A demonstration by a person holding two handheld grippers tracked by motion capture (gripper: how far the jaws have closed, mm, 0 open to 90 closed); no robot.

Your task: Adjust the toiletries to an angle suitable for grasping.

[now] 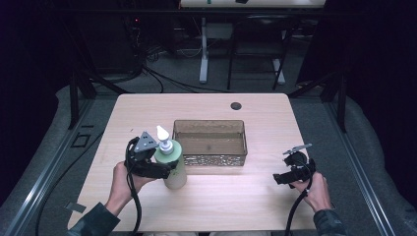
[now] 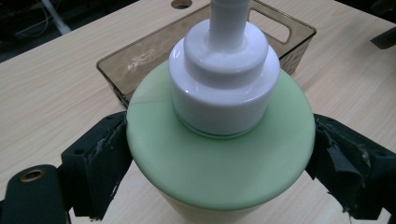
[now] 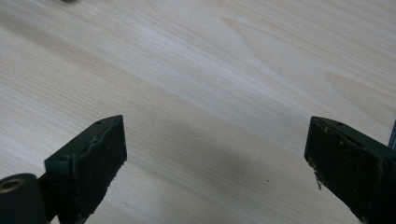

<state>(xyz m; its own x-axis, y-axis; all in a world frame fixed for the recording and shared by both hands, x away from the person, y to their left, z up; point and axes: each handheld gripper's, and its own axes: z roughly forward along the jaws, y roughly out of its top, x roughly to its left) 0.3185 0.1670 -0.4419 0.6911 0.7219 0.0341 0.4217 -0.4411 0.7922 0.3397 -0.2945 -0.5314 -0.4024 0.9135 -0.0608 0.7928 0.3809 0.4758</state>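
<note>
Left gripper [image 2: 219, 158] clamping green bottle [image 2: 219, 154], tray [image 2: 140, 56] behind

Glossy plastic bottle [image 2: 219, 158]; matt, probably wood-laminate table [image 3: 196, 70].

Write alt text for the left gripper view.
A pale green pump bottle with a white collar stands between the left gripper's two black jaws, which touch its sides. Behind it on the light wooden table sits a smoky transparent bin.
</note>
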